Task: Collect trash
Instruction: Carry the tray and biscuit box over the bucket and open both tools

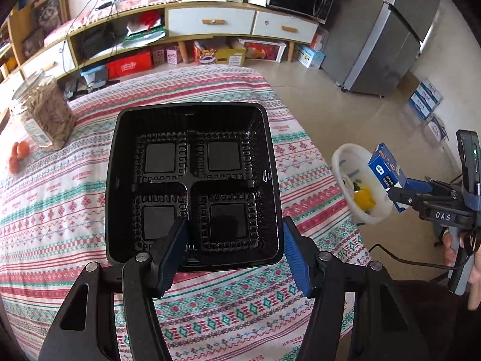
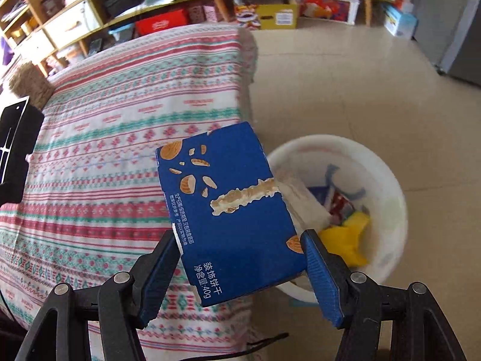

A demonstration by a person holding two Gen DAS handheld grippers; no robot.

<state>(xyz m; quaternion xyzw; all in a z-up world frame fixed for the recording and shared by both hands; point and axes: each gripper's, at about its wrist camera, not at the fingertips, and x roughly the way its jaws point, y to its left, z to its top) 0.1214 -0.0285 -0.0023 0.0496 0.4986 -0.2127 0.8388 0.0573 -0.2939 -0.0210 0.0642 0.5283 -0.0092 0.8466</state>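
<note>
The left gripper (image 1: 233, 248) holds a black tray (image 1: 192, 180) by its near wall: one finger (image 1: 170, 252) sits inside the tray, the other outside its right corner, clamped on the plastic. The tray has four square compartments, all empty. It hangs above the counter (image 1: 75, 186), which is covered with a striped patterned cloth. At the counter's left end stands a clear jar (image 1: 42, 111) filled with pale brown strips, with a few small orange fruits (image 1: 18, 153) beside it.

The right gripper (image 2: 240, 267) has its fingers clamped on the two long edges of a blue box (image 2: 228, 210), a torn biscuit carton printed with almonds. The box is tilted, its far end partly over the counter's edge and partly over a white bin (image 2: 387, 162) standing on the floor just beside the counter. The bin holds a yellow crumpled wrapper (image 2: 348, 237) and several red, blue and white packets. In the left wrist view the box (image 1: 386, 171) is in front of the bin's rim (image 1: 341, 156).
</note>
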